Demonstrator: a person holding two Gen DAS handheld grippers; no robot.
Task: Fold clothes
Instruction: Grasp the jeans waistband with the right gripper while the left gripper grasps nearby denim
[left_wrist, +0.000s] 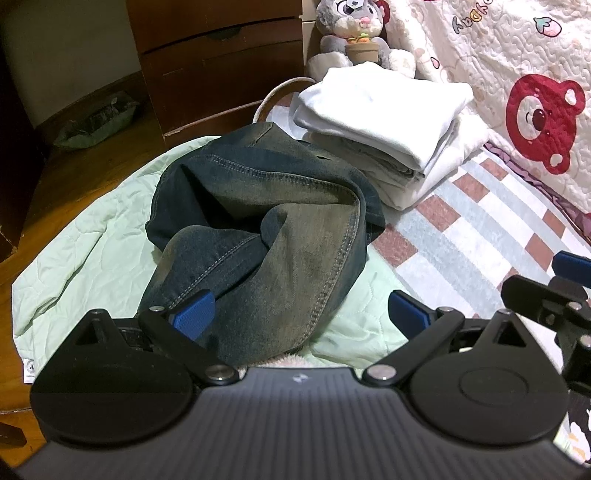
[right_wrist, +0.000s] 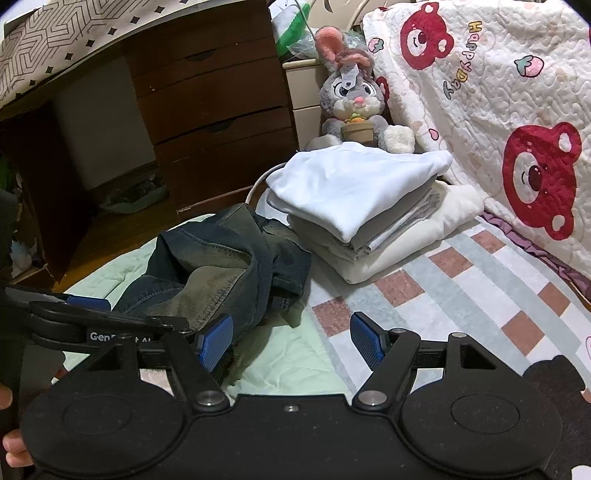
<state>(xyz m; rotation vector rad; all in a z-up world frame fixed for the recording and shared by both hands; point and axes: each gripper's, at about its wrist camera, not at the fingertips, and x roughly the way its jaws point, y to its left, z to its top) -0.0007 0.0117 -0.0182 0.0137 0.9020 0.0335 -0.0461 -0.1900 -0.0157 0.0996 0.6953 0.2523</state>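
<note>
Black left gripper (left_wrist: 299, 312), black right gripper (right_wrist: 291, 338), 2 blue ribbed pads (right_wrist: 216, 341) each, silver pivot screws

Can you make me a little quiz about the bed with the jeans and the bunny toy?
1. True or false: the jeans are already folded flat.
2. What lies on top of the folded stack: A a white cloth, B a red towel, C a sock?
3. Fill in: the bunny toy sits ____ the stack.

Key: 1 false, they lie crumpled on the green quilt. 2 A. 3 behind. Both the left hand-held gripper and right hand-held gripper are open.
</note>
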